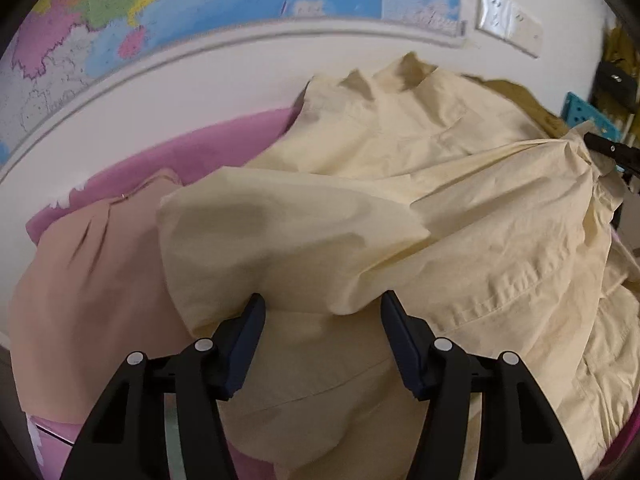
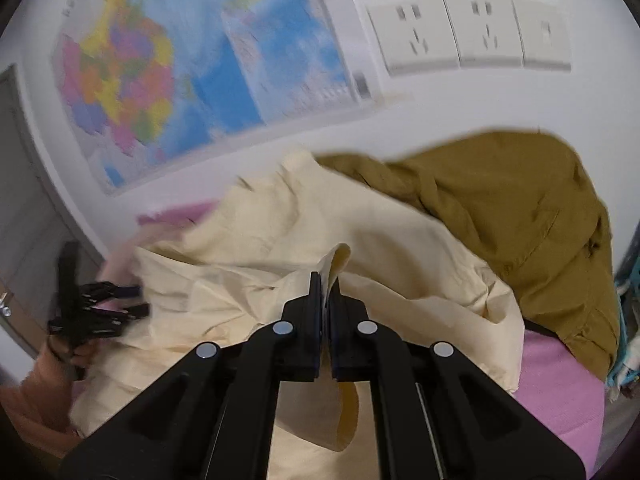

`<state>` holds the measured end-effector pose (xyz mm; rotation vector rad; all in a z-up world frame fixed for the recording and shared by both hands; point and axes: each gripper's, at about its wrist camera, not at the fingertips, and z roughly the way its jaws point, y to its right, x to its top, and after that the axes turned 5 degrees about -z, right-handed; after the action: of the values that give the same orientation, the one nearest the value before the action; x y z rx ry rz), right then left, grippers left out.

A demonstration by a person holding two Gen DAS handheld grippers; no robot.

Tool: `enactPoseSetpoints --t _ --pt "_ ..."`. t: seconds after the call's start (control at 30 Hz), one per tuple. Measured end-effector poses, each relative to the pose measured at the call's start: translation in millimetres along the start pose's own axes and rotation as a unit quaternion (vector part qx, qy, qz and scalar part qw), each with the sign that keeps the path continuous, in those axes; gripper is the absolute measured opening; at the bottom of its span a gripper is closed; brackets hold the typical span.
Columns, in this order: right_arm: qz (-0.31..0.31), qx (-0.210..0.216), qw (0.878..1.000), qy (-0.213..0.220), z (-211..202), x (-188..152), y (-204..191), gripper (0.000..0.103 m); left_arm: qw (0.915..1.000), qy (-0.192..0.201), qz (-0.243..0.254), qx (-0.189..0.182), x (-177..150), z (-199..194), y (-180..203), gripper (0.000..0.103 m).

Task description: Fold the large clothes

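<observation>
My right gripper (image 2: 325,280) has its jaws pinched tight on a raised fold of the pale yellow cotton shirt (image 1: 460,216), which lies crumpled across the pink-covered surface (image 2: 560,380). My left gripper (image 1: 323,312) stands about half open over a loose flap, gripping nothing. The thin pinch might slip if I pull, and the left jaws might gather two layers. A mustard-brown jacket (image 2: 500,208) and a peach garment (image 1: 80,300) crowd both sides and could drag along. Behind are a white wall, a coloured map (image 2: 160,80) and white wall sockets (image 2: 468,32).
</observation>
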<state>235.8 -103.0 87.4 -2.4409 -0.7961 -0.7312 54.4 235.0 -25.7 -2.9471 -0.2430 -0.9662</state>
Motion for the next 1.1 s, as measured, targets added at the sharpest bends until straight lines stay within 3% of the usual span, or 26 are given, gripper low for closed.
enactPoseSetpoints --t 0.1,0.17,0.3,0.43,0.53,0.6,0.77,0.87,0.93,1.1 --pt "0.014 -0.02 0.999 -0.049 33.3 -13.5 10.4 0.004 0.9994 -0.005 0.019 0.03 -0.5 15.1 8.3 0.059" --pt "0.036 -0.014 0.998 -0.053 38.6 -20.4 16.5 0.006 0.9988 -0.005 0.03 0.039 -1.6 20.8 11.2 0.059" --pt "0.043 -0.014 0.999 -0.023 11.4 -21.3 14.6 0.02 0.9986 -0.004 0.029 0.045 -2.9 19.1 7.1 0.06" --pt "-0.011 0.007 1.0 0.02 -27.4 -25.3 -16.3 0.027 0.9981 0.001 0.035 0.051 -3.1 15.1 9.9 0.063" --pt "-0.067 0.035 0.997 -0.016 -13.8 -33.4 -46.2 0.033 0.9977 -0.006 0.038 0.056 -1.3 18.6 14.2 0.064" --pt "-0.089 0.019 0.995 -0.052 11.0 -38.7 -55.0 0.033 0.9975 -0.008 0.039 0.058 -0.7 21.1 15.1 0.064" --pt "-0.057 0.012 0.991 -0.121 64.7 -49.2 -40.8 0.029 0.9952 0.001 0.05 0.084 -5.0 20.4 20.0 0.068" --pt "-0.052 0.013 0.992 -0.11 52.2 -46.3 -43.5 0.031 0.9924 0.006 0.063 0.105 -6.5 19.5 23.7 0.069" --pt "-0.066 0.014 0.994 -0.09 35.0 -45.8 -53.8 0.037 0.9914 0.006 0.065 0.114 -7.7 20.2 24.7 0.071" --pt "-0.113 0.061 0.988 -0.079 22.5 -51.9 -94.4 0.041 0.9904 0.01 0.065 0.121 -9.2 18.2 28.4 0.071"
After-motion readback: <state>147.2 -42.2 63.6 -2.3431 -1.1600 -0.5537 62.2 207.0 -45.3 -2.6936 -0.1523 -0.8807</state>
